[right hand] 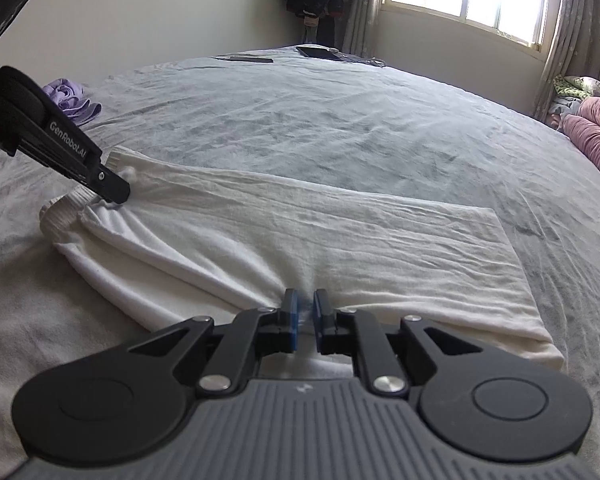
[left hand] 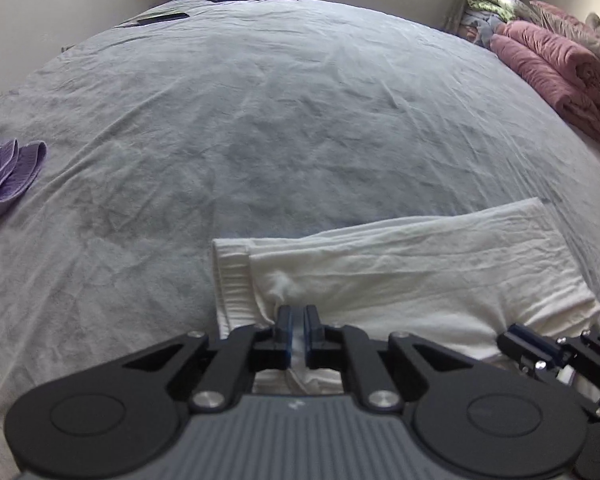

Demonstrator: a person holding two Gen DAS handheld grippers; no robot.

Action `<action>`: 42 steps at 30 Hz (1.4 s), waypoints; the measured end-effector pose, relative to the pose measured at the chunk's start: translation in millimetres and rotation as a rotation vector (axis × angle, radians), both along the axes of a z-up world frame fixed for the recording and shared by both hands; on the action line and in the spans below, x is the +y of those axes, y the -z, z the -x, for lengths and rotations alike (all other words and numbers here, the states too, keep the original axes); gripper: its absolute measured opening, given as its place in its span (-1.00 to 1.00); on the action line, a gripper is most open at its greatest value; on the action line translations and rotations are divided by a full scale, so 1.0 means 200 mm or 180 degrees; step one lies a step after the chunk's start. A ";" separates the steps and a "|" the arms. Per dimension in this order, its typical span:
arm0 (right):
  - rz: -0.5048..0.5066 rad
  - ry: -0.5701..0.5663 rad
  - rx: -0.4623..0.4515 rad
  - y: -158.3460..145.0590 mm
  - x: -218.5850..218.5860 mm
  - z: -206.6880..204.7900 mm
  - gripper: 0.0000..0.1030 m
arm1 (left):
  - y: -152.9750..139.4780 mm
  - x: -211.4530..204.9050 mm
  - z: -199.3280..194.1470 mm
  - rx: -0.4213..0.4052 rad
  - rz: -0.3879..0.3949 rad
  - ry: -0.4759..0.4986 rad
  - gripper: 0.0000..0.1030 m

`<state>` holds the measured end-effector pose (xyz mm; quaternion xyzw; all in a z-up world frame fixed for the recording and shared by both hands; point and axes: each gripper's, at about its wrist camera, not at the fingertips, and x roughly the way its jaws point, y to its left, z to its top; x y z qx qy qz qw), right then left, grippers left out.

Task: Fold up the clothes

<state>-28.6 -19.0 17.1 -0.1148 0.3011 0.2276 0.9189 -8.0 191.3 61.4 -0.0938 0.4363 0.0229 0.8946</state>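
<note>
Gripping the white garment (right hand: 300, 232) on the near bed (left hand: 260, 120), your left gripper (left hand: 296, 320) and right gripper (right hand: 305, 312) both clamp its near edge; lift evenly, fold away, keeping layers aligned.

i see the folded garment (right hand: 300, 236) lying on the bed (right hand: 340, 128) near me. far to its left lies a small crumpled cloth (left hand: 8, 176), at the right edge a rolled blanket (left hand: 556, 76), and behind, at the far edge, flat devices (right hand: 320, 52).
</note>
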 end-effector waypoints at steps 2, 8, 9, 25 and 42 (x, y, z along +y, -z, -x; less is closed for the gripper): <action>-0.0062 -0.0039 0.0003 -0.01 -0.02 0.00 -0.71 | -0.02 -0.04 0.02 -0.0113 0.0088 0.0088 -0.86; -0.0260 0.0080 -0.0172 -0.10 -0.19 -0.04 -0.38 | 0.04 -0.20 -0.01 0.0056 -0.0107 0.0284 -0.79; -0.0244 0.0138 -0.0130 -0.10 -0.23 -0.07 -0.38 | 0.06 -0.21 -0.01 0.0104 -0.0143 0.0292 -0.78; -0.0315 0.0744 0.0189 0.00 -0.81 -0.15 -0.27 | 0.05 -0.08 0.03 0.0169 -0.0088 -0.0028 -0.77; -0.0463 0.0393 0.0110 -0.08 -0.60 -0.22 -0.73 | 0.05 -0.23 0.03 0.0015 -0.0110 0.0177 -0.55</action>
